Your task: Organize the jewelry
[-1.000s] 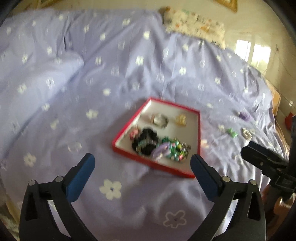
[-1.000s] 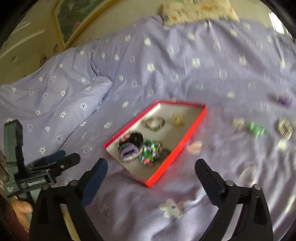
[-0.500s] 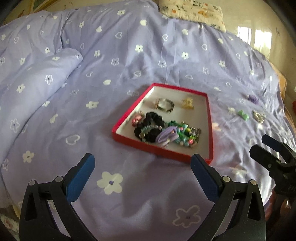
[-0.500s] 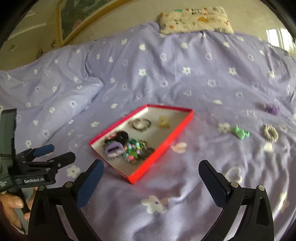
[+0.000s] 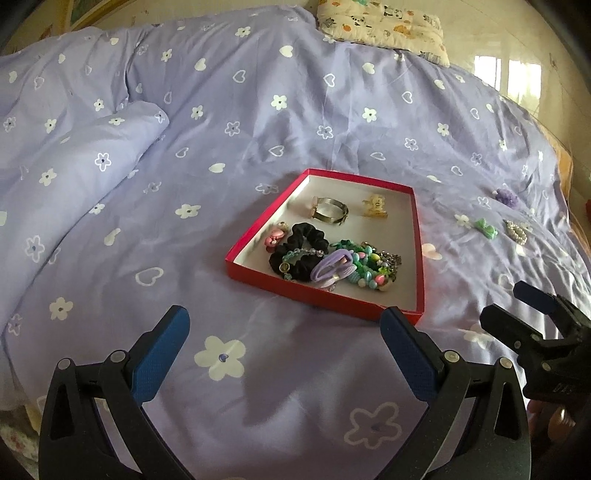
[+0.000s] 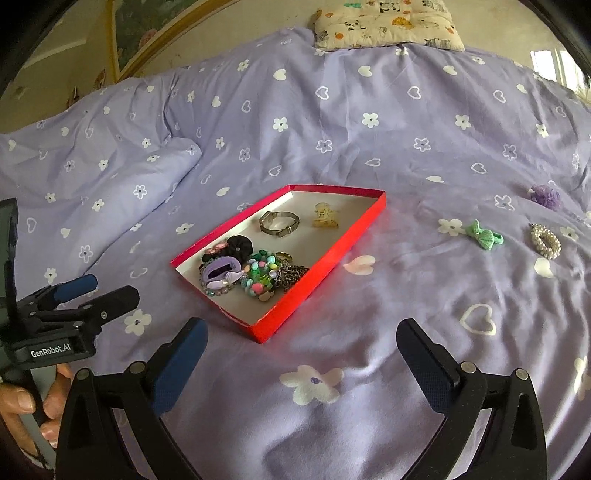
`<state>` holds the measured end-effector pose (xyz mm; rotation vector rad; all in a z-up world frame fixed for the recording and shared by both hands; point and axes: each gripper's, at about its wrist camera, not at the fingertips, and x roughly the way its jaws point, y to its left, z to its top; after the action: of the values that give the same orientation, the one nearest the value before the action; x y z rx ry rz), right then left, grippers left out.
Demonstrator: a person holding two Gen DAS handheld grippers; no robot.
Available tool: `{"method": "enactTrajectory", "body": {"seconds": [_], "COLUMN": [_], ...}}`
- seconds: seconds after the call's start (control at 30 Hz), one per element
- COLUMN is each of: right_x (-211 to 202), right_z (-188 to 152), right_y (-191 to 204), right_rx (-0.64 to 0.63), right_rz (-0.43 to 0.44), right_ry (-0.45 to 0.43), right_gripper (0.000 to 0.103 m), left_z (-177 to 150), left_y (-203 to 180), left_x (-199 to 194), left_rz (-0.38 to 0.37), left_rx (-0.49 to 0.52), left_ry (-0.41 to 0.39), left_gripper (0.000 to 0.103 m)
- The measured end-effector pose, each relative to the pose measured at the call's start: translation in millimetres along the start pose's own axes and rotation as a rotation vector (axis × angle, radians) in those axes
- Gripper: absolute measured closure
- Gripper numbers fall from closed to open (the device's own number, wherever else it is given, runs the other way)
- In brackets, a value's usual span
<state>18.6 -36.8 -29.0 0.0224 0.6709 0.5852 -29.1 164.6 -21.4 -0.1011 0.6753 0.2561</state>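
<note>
Holding both tools low over the lilac bedspread [image 5: 258,92], you have the left gripper [image 5: 284,332] spread wide with nothing between its blue pads, and the right gripper [image 6: 301,345] spread just as wide and equally empty. The red tray [image 6: 325,254] lies flat on the cover ahead of both, nearer your left tool. Inside it, toward the near end, sits a tangled heap: a black scrunchie [image 5: 303,236], a lilac hair tie [image 5: 330,267], green and pastel beads [image 6: 260,275] and a dark chain [image 6: 293,273]. Farther back in the tray a metal bangle [image 5: 328,210] and a small gold clip [image 5: 375,206] lie apart from each other. Three pieces rest on the cover outside the tray, off to your right: a green bow [image 6: 484,236], a pearl ring-shaped piece [image 6: 546,242] and a purple piece [image 6: 546,194], each well apart from the tray. In the right wrist view you can read "GenRobot.AI" in white on the body of your left tool, above your left hand [image 6: 22,406]. A patterned pillow [image 6: 388,22] lies at the far edge of the bed.
</note>
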Motion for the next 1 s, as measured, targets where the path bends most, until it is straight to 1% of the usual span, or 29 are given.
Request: {"method": "enactTrajectory", "body": {"seconds": [0.3, 1.0], "right_x": [-3.7, 0.2], "right_z": [-0.6, -2.8], "right_y": [-7.0, -10.0], "right_rx": [0.027, 0.039], "right_rz": [0.002, 0.01], "right_ry": [-0.012, 0.006], "right_gripper": [0.0, 0.0], "left_z": [-1.0, -0.3], "left_y": [-5.2, -2.4], "left_x": [-7.7, -5.7], "left_rz": [0.007, 0.012], "left_rx": [0.004, -0.016], "left_ry": [-0.02, -0.008], "left_gripper": [0.0, 0.0]}}
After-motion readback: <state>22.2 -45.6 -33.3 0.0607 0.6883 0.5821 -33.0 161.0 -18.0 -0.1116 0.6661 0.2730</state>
